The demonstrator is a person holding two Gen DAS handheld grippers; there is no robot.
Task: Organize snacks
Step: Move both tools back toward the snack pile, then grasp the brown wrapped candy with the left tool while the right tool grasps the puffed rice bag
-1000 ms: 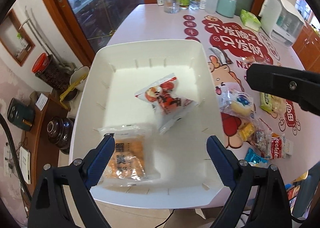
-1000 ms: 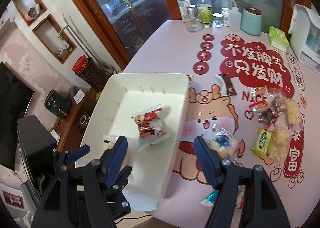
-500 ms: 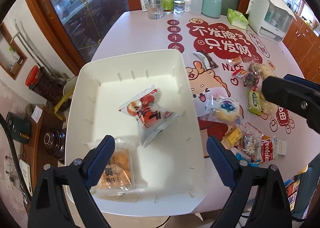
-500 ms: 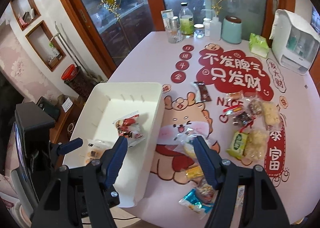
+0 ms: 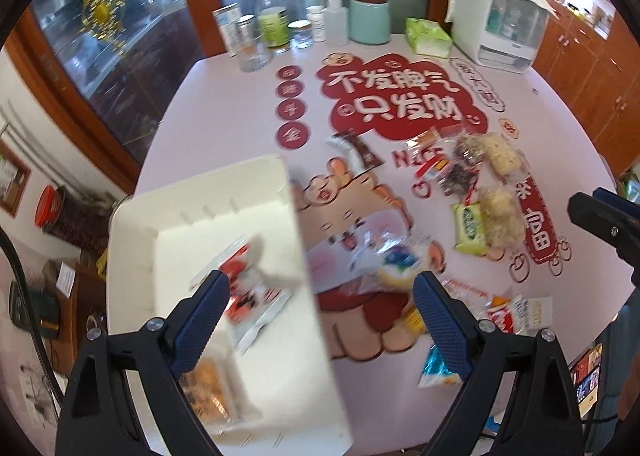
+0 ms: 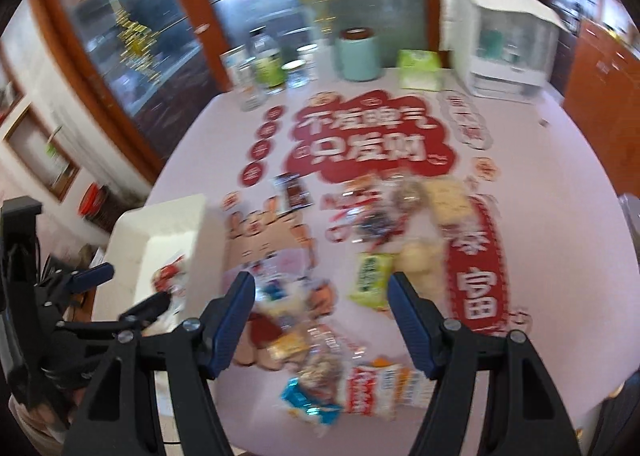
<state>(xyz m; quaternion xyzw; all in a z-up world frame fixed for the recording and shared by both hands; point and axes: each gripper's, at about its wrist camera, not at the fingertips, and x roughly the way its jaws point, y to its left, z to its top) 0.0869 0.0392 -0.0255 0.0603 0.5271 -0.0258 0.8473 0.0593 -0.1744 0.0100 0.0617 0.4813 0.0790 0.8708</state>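
Observation:
A white bin sits at the table's left edge, holding a red-and-white packet and an orange packet. My left gripper hangs open above the bin's right wall, nothing between its fingers. Loose snacks lie on the pink table: a clear bag with a blue label, a green packet, pale puffed snacks, a red-and-white carton and a blue packet. My right gripper is open and empty above the snacks near the front edge. Both views are blurred.
Bottles, jars and a teal canister line the far edge, with a green tissue pack and a white appliance at the back right. A brown sachet lies mid-table. Glass cabinet doors stand behind.
Both grippers have swung rightward from over the bin toward the loose snacks. The bin now lies at the left of both views. Neither gripper's opening changed.

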